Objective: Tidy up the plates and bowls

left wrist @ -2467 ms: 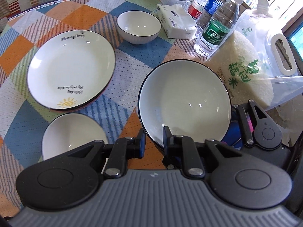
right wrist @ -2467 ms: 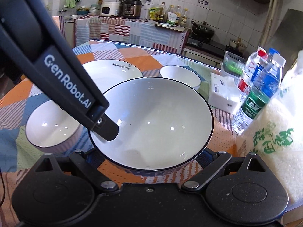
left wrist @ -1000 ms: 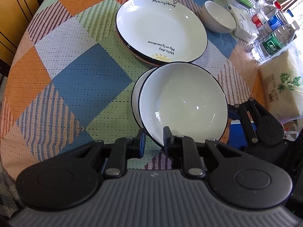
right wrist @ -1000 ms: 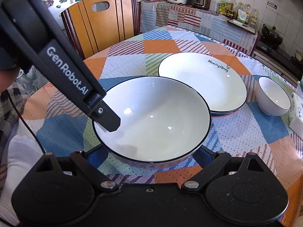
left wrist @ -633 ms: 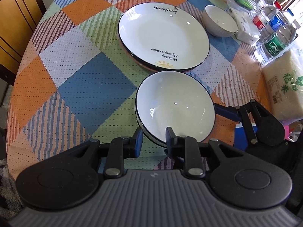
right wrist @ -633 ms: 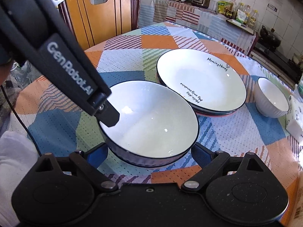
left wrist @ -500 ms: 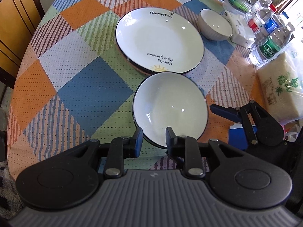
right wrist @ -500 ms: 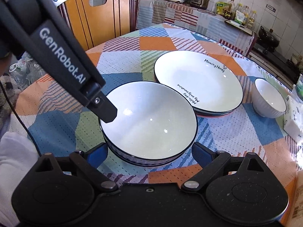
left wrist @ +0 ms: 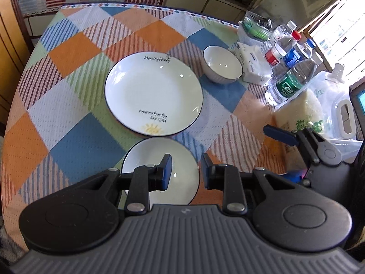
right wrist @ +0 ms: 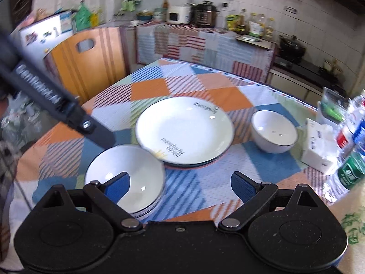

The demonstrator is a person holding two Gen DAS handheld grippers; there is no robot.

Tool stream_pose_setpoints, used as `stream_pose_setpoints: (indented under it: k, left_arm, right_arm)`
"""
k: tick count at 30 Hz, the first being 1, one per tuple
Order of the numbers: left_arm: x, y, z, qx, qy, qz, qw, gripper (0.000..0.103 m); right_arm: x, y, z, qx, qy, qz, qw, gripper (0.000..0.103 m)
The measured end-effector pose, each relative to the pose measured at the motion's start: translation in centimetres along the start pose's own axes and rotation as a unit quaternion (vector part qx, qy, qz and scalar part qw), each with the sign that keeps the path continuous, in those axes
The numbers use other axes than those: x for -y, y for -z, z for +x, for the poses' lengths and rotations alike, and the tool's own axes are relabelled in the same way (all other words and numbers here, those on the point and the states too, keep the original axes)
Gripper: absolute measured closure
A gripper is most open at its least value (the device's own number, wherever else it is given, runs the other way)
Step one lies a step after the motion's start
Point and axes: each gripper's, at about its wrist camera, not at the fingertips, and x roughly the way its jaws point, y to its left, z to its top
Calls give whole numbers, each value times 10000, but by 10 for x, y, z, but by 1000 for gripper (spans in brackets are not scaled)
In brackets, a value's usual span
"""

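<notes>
A stack of white, dark-rimmed bowls (left wrist: 180,162) (right wrist: 127,171) rests on the checked tablecloth at the near edge. Beyond it lies a stack of white plates (left wrist: 154,93) (right wrist: 184,130) with printed writing. A small white bowl (left wrist: 222,68) (right wrist: 273,134) stands farther right. My left gripper (left wrist: 185,171) hovers above the bowl stack, jaws slightly apart and empty. My right gripper (right wrist: 180,183) is wide open and empty, raised just right of the bowl stack; it also shows in the left wrist view (left wrist: 280,134).
Water bottles (left wrist: 289,80), a tissue pack (left wrist: 249,62), a bag of rice (left wrist: 301,111) and a plastic basket (left wrist: 255,26) crowd the table's right side. A wooden chair (right wrist: 89,64) stands at the far left edge. The tablecloth (left wrist: 75,137) covers the round table.
Both grippers let go of the large bowl, now nested on the smaller bowl. Both have lifted and pulled back; the right jaws opened wider.
</notes>
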Motion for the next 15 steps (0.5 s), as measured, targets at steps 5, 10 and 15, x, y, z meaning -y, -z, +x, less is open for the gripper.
stream_pose_setpoints:
  k: [5, 10, 15]
  left_arm:
    - [9, -18, 9, 33, -56, -4, 10000, 77]
    - [14, -34, 18, -55, 31, 11, 10000, 72]
    - [23, -48, 25, -13, -24, 120, 9999, 71]
  right_arm:
    - [30, -13, 1, 126, 138, 231, 9996, 6]
    - [58, -18, 21, 13, 291, 421, 9987, 6]
    - [84, -7, 49, -52, 97, 1145, 9934, 5]
